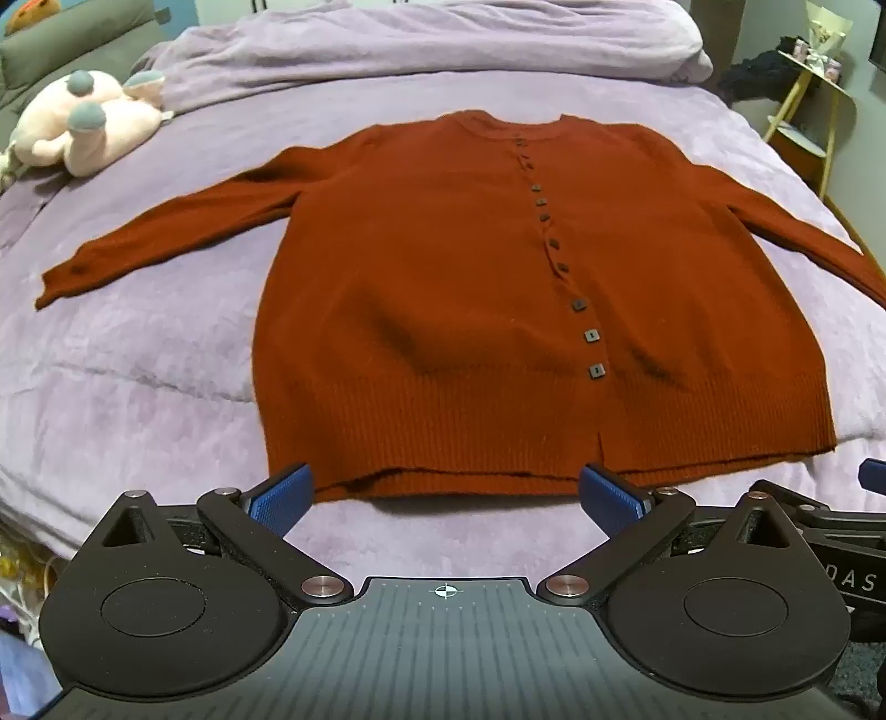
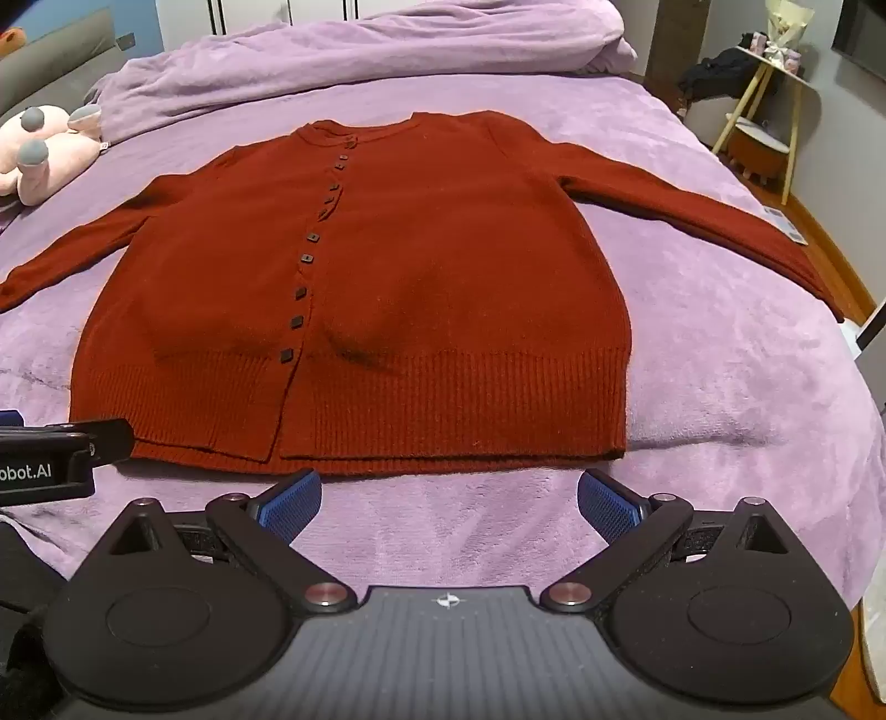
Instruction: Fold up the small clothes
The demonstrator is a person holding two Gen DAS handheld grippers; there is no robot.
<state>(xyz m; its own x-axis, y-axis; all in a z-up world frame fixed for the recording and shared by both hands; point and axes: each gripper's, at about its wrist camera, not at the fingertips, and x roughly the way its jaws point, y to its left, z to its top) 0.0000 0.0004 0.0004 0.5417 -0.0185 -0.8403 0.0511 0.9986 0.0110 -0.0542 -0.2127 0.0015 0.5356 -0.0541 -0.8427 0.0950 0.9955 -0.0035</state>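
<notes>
A rust-red buttoned cardigan (image 1: 443,288) lies flat, front up, on a purple bedspread (image 1: 138,343), sleeves spread to both sides, hem toward me. It also shows in the right wrist view (image 2: 415,288). My left gripper (image 1: 446,493) is open and empty, its blue pads just short of the hem's left half. My right gripper (image 2: 448,498) is open and empty, just short of the hem's right half. The left gripper's body shows at the left edge of the right wrist view (image 2: 50,459).
A pink plush toy (image 1: 83,133) lies at the bed's far left. A bunched purple duvet (image 1: 432,39) lies across the head of the bed. A yellow-legged side table (image 2: 769,111) with clutter stands past the bed's right edge.
</notes>
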